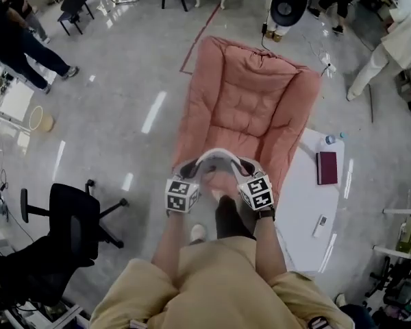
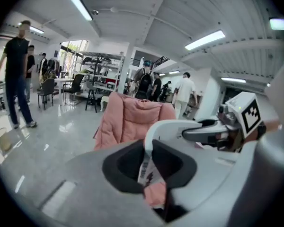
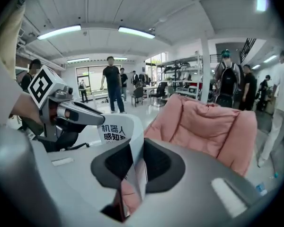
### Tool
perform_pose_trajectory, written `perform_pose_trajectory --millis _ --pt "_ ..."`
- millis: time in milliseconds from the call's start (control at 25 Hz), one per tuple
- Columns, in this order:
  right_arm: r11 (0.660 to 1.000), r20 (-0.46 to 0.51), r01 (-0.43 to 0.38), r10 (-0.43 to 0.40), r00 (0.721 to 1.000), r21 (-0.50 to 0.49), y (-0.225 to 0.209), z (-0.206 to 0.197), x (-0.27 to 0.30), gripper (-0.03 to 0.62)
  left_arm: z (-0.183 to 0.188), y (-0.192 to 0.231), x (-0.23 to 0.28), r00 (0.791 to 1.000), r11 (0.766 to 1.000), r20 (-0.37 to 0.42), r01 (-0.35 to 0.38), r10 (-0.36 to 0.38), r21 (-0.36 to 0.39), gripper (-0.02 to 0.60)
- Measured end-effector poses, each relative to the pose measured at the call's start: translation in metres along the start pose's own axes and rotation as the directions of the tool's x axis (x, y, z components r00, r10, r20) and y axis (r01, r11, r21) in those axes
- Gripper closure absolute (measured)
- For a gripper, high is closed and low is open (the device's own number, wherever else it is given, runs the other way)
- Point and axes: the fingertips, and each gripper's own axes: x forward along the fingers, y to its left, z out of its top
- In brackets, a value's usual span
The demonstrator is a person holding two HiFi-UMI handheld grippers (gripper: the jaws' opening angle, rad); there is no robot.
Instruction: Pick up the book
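Observation:
A thin white book (image 1: 219, 156) with black print hangs in the air, bent into an arch over the foot of the pink lounge chair (image 1: 250, 101). My left gripper (image 1: 189, 166) is shut on its left end and my right gripper (image 1: 245, 164) on its right end. In the left gripper view the dark pads (image 2: 128, 167) pinch the book's edge (image 2: 146, 167), and the white cover (image 2: 173, 126) curves off toward the right gripper (image 2: 213, 134). The right gripper view has the pads (image 3: 163, 167) clamped on the pages (image 3: 138, 171), and the printed cover (image 3: 114, 132) arches toward the left gripper (image 3: 71, 111).
A white table (image 1: 305, 218) stands right of the chair with a maroon book (image 1: 327, 168), a small remote (image 1: 319, 225) and a bottle (image 1: 330, 140). A black office chair (image 1: 68, 218) is at my left. People stand around the room's edges on a glossy grey floor.

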Motion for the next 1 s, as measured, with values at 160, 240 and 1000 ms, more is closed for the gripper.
perform_pose_trajectory --millis 160,240,1000 --pt "0.995 0.137 0.093 -0.098 0.986 0.043 -0.003 0.042 -0.052 0.536 0.057 -0.031 -0.020 0.994 0.992 0.080 0.061 -0.069 0.107 0.531" --pt "0.988 0.190 0.142 -0.151 0.970 0.063 -0.003 0.061 -0.079 0.536 0.083 -0.050 -0.034 0.987 0.984 0.126 0.078 -0.099 0.161 0.531" --pt "0.899 0.490 0.412 -0.428 0.759 0.147 0.021 0.175 -0.256 0.537 0.212 -0.169 -0.138 0.845 0.942 0.464 0.126 -0.265 0.310 0.537"
